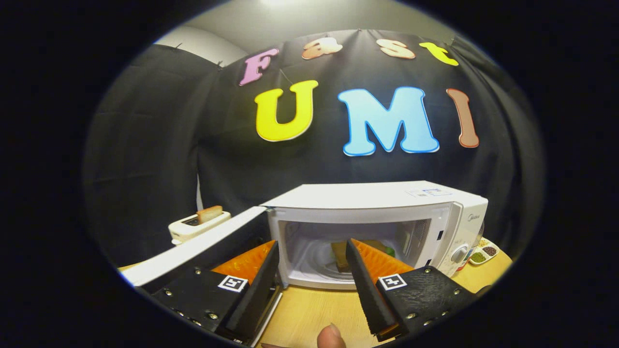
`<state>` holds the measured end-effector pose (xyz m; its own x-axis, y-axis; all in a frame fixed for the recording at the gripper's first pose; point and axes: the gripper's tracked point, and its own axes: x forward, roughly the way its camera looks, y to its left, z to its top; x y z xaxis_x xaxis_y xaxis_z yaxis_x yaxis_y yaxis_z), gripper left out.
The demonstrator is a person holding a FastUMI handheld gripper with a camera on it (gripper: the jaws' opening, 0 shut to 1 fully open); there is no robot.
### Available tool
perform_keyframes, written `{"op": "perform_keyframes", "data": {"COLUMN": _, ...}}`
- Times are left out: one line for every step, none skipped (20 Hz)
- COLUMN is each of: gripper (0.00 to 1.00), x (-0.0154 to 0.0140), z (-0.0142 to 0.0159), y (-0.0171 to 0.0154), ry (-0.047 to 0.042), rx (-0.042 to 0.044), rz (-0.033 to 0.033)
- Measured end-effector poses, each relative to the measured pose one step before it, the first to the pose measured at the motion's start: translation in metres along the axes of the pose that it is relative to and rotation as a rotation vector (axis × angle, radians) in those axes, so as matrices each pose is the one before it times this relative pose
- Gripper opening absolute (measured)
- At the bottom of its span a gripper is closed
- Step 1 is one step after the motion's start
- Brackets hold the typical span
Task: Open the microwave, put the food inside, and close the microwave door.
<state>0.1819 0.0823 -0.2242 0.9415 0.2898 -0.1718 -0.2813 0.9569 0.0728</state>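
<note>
A white microwave (377, 198) stands on the wooden table just ahead of my fingers, with its door (193, 246) swung wide open to the left. Inside the lit cavity lies the food (341, 253), a brownish sandwich-like piece with a bit of green beside it, partly hidden behind my right finger. My gripper (312, 253) is open, with nothing between its fingers. The left finger sits in front of the open door. The right fingertip overlaps the cavity opening.
A white toaster (196, 226) with a slice of bread in it stands left of the microwave. A small dish of seeds (483, 253) sits at the microwave's right. The wooden table (314, 309) stretches below the fingers, and a fingertip of a person's hand (330, 337) shows at its near edge.
</note>
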Motion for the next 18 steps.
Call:
{"op": "perform_keyframes", "data": {"gripper": 0.83, "x": -0.01680, "z": 0.00933, "y": 0.00873, "ry": -0.02017, "rx": -0.00637, "rz": 0.02313}}
{"op": "perform_keyframes", "data": {"gripper": 0.83, "x": -0.01577, "z": 0.00876, "y": 0.00881, "ry": -0.01789, "rx": 0.00023, "rz": 0.02556}}
{"op": "perform_keyframes", "data": {"gripper": 0.83, "x": -0.01411, "z": 0.00651, "y": 0.00919, "ry": -0.00854, "rx": 0.00998, "rz": 0.02909}}
{"op": "perform_keyframes", "data": {"gripper": 0.83, "x": -0.01427, "z": 0.00596, "y": 0.01076, "ry": -0.00387, "rx": 0.01521, "rz": 0.03242}}
{"op": "perform_keyframes", "data": {"gripper": 0.83, "x": -0.01392, "z": 0.00365, "y": 0.01153, "ry": -0.00078, "rx": 0.01523, "rz": 0.03170}}
{"op": "perform_keyframes", "data": {"gripper": 0.83, "x": -0.01165, "z": 0.00331, "y": 0.01109, "ry": -0.00208, "rx": 0.00786, "rz": 0.02731}}
{"op": "perform_keyframes", "data": {"gripper": 0.83, "x": -0.01177, "z": 0.00458, "y": 0.00911, "ry": -0.00981, "rx": -0.00501, "rz": 0.02246}}
{"op": "perform_keyframes", "data": {"gripper": 0.83, "x": -0.01030, "z": 0.00360, "y": 0.00689, "ry": -0.00988, "rx": -0.01734, "rz": 0.01188}}
{"op": "perform_keyframes", "data": {"gripper": 0.83, "x": -0.00853, "z": 0.00199, "y": 0.00719, "ry": -0.00727, "rx": -0.01521, "rz": 0.01225}}
{"op": "perform_keyframes", "data": {"gripper": 0.83, "x": -0.00744, "z": 0.00053, "y": 0.01019, "ry": -0.00314, "rx": -0.00364, "rz": 0.02200}}
{"op": "perform_keyframes", "data": {"gripper": 0.83, "x": -0.00599, "z": -0.00238, "y": 0.01434, "ry": 0.00193, "rx": 0.01141, "rz": 0.03113}}
{"op": "perform_keyframes", "data": {"gripper": 0.83, "x": -0.00470, "z": -0.00218, "y": 0.01578, "ry": 0.00601, "rx": 0.01448, "rz": 0.04206}}
{"op": "perform_keyframes", "data": {"gripper": 0.83, "x": -0.00213, "z": -0.00396, "y": 0.01561, "ry": 0.00829, "rx": 0.01104, "rz": 0.03703}}
{"op": "perform_keyframes", "data": {"gripper": 0.83, "x": -0.00434, "z": -0.00362, "y": 0.01400, "ry": 0.00445, "rx": 0.00430, "rz": 0.03434}}
{"op": "perform_keyframes", "data": {"gripper": 0.83, "x": -0.00169, "z": -0.00500, "y": 0.01561, "ry": 0.00351, "rx": -0.00319, "rz": 0.03543}}
{"op": "perform_keyframes", "data": {"gripper": 0.83, "x": 0.00043, "z": -0.00489, "y": 0.01313, "ry": 0.00420, "rx": -0.01370, "rz": 0.02988}}
{"op": "perform_keyframes", "data": {"gripper": 0.83, "x": 0.00295, "z": -0.00563, "y": 0.01181, "ry": 0.00636, "rx": -0.02040, "rz": 0.02230}}
{"op": "perform_keyframes", "data": {"gripper": 0.83, "x": 0.00320, "z": -0.00734, "y": 0.00774, "ry": 0.01170, "rx": -0.01935, "rz": 0.01583}}
